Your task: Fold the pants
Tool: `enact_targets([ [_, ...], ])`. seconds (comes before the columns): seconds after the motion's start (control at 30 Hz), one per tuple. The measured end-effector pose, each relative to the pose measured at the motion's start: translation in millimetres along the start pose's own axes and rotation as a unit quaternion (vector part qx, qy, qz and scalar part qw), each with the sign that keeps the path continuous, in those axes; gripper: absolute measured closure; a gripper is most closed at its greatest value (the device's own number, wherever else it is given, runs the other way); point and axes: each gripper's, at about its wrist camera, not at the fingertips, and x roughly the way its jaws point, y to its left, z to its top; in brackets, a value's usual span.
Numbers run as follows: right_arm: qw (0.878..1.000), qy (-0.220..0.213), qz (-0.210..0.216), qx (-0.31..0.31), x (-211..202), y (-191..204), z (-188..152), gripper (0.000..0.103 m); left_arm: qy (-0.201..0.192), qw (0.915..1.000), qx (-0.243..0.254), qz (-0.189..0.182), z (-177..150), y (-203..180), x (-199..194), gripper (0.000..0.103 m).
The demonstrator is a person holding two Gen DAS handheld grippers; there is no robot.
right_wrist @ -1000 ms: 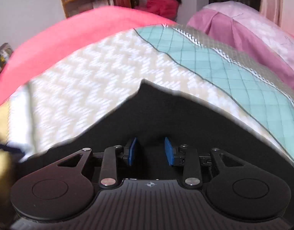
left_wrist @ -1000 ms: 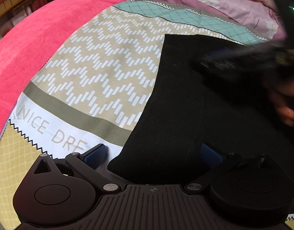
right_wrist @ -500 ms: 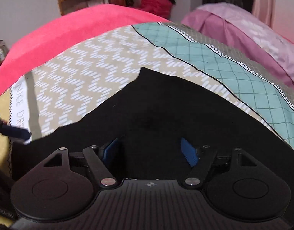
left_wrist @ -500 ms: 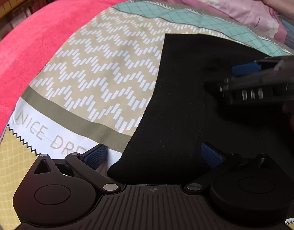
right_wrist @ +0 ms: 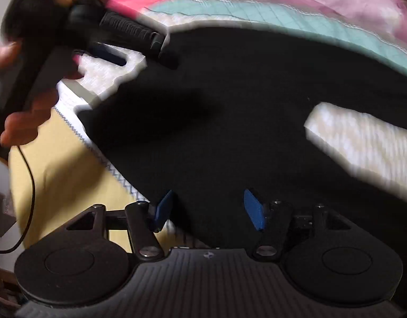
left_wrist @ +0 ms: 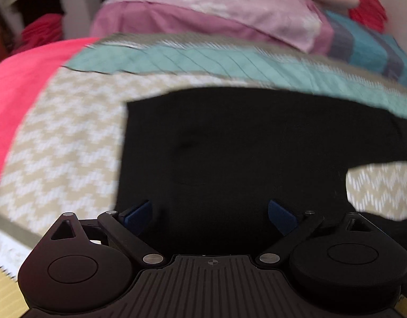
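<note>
Item: black pants [left_wrist: 230,145], spread flat on a bed under a patterned bedspread [left_wrist: 65,145] of beige-and-white zigzag, teal grid band and a yellow panel. We log the fabric as dark and featureless; seams and waistband cannot be told apart in either view.

Left tool [left_wrist: 210,216]: we hold it low over the pants, its blue pads [left_wrist: 138,213] spread wide, nothing between them. The black cloth fills the gap between the fingers and runs forward from it. The left edge of the pants passes just beside the left pad; a notch of bare bedspread shows to the right, where the cloth divides.

Right tool [right_wrist: 208,209]: we hold it over the near edge of the pants, its blue pads [right_wrist: 163,208] set apart at a moderate width, gripping nothing. The hem of the cloth runs diagonally just beside the left pad, with the yellow panel [right_wrist: 60,159] beyond it. A wedge of zigzag bedspread shows to the right amid the black fabric.

In the right wrist view, the left tool [right_wrist: 139,45] appears at upper left, blurred, over the far corner of the pants, carried by our left hand [right_wrist: 25,100]; a thin black cable [right_wrist: 31,185] hangs below the hand.

Background: pink blanket [left_wrist: 15,84] at left, pink-purple pillow [left_wrist: 216,13] beyond the bedspread. Both views are motion-blurred.
</note>
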Motion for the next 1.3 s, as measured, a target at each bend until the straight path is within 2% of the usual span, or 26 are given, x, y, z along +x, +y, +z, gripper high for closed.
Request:
enact_targets([
  [0.07, 0.998, 0.008, 0.019, -0.064, -11, 12, -7, 0.035, 0.045, 0.9983, 0.027, 0.025, -11, -12, 29, 0.0],
  [0.1, 0.997, -0.003, 0.001, -0.075, -19, 10, -9, 0.045, 0.023, 0.9984, 0.036, 0.036, -17, -12, 29, 0.0],
  [0.17, 0.998, -0.038, -0.046, -0.02, -42, -13, -7, 0.047, 0.015, 0.9992, 0.03, 0.019, -22, -2, 27, 0.0],
  [0.27, 0.986, -0.072, -0.119, 0.087, -71, -60, -16, 0.041, 0.022, 0.9995, 0.019, 0.012, -23, 6, 24, 0.0],
  [0.33, 0.976, -0.044, -0.171, 0.124, -74, -83, -34, 0.04, 0.023, 0.9992, 0.027, 0.015, -23, 4, 24, 0.0],
  [0.37, 0.973, -0.014, -0.185, 0.136, -72, -91, -48, 0.04, 0.025, 0.9992, 0.029, 0.016, -22, 5, 23, 0.0],
  [0.4, 0.975, -0.013, -0.169, 0.141, -76, -96, -65, 0.039, 0.027, 0.9991, 0.03, 0.016, -20, 4, 24, 0.0],
  [0.43, 0.978, -0.03, -0.155, 0.137, -88, -94, -77, 0.039, 0.032, 0.9989, 0.031, 0.015, -18, 5, 23, 0.0],
  [0.47, 0.98, -0.02, -0.146, 0.133, -94, -93, -81, 0.039, 0.037, 0.9987, 0.032, 0.016, -16, 5, 22, 0.0],
  [0.53, 0.981, -0.028, -0.136, 0.133, -109, -94, -79, 0.038, 0.041, 0.9988, 0.025, 0.01, -9, 7, 16, 0.0],
  [0.67, 0.972, -0.098, -0.162, 0.136, -123, -116, -48, 0.033, 0.002, 0.9998, 0.016, -0.01, 16, 7, -1, 0.0],
  [0.8, 0.973, -0.126, -0.177, 0.08, -98, -137, 5, 0.033, -0.029, 0.9995, 0.001, -0.014, 50, -4, 12, 0.0],
  [0.87, 0.975, -0.136, -0.166, 0.05, -85, -146, 29, 0.033, -0.026, 0.9997, -0.005, -0.002, 62, -11, 31, 0.0],
  [1.0, 0.982, -0.139, -0.129, -0.001, -43, -148, 78, 0.033, 0.015, 0.9992, -0.028, 0.023, 66, -13, 74, 0.0],
  [1.03, 0.983, -0.138, -0.121, -0.011, -35, -148, 88, 0.033, 0.003, 0.9991, -0.029, 0.032, 65, -11, 75, 0.0],
  [1.1, 0.986, -0.132, -0.099, -0.005, -10, -155, 104, 0.033, -0.004, 0.9992, -0.026, 0.03, 62, -11, 75, 0.0],
  [1.17, 0.991, -0.108, -0.08, 0.021, 20, -172, 123, 0.033, -0.01, 0.9992, -0.023, 0.033, 60, -12, 75, 0.0],
  [1.23, 0.991, -0.076, -0.102, 0.05, 50, -192, 134, 0.035, -0.009, 0.999, -0.026, 0.035, 57, -7, 75, 0.0],
  [1.3, 0.986, -0.112, -0.097, 0.077, 45, -206, 137, 0.042, -0.003, 0.9989, -0.029, 0.037, 63, -12, 79, 0.0],
])
